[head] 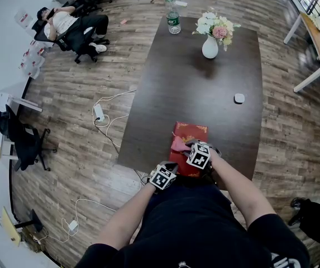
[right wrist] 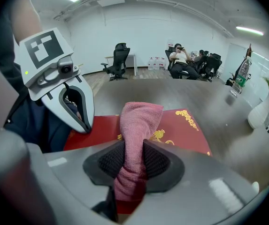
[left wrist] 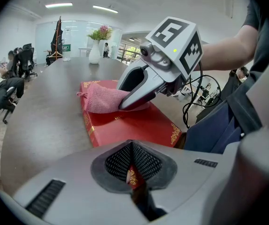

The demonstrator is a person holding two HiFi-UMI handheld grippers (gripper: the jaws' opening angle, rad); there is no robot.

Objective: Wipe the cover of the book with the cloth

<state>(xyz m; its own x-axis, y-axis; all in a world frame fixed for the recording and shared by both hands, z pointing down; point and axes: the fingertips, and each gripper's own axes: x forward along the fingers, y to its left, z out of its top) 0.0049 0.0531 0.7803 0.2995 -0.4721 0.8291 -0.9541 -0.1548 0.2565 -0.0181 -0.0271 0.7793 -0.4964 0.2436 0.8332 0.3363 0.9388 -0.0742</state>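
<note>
A red book with gold ornament [head: 192,131] lies at the near edge of the dark table [head: 193,82]. My left gripper [left wrist: 132,172] is shut on the book's near corner [left wrist: 134,123], and red and gold show between its pads. In the head view this left gripper [head: 170,168] sits at the book's near left. My right gripper [right wrist: 133,165] is shut on a pink cloth [right wrist: 139,121], which rests on the cover [right wrist: 183,125]. From the left gripper view, the right gripper [left wrist: 124,104] presses the cloth [left wrist: 99,100] onto the book. The right gripper [head: 187,146] and cloth [head: 178,144] are over the book's left half.
A white vase of flowers [head: 210,46], a water bottle [head: 173,20] and a small white object [head: 239,98] stand farther along the table. Cables and a power strip [head: 99,113] lie on the floor to the left. A person reclines in an office chair [head: 65,24] at far left.
</note>
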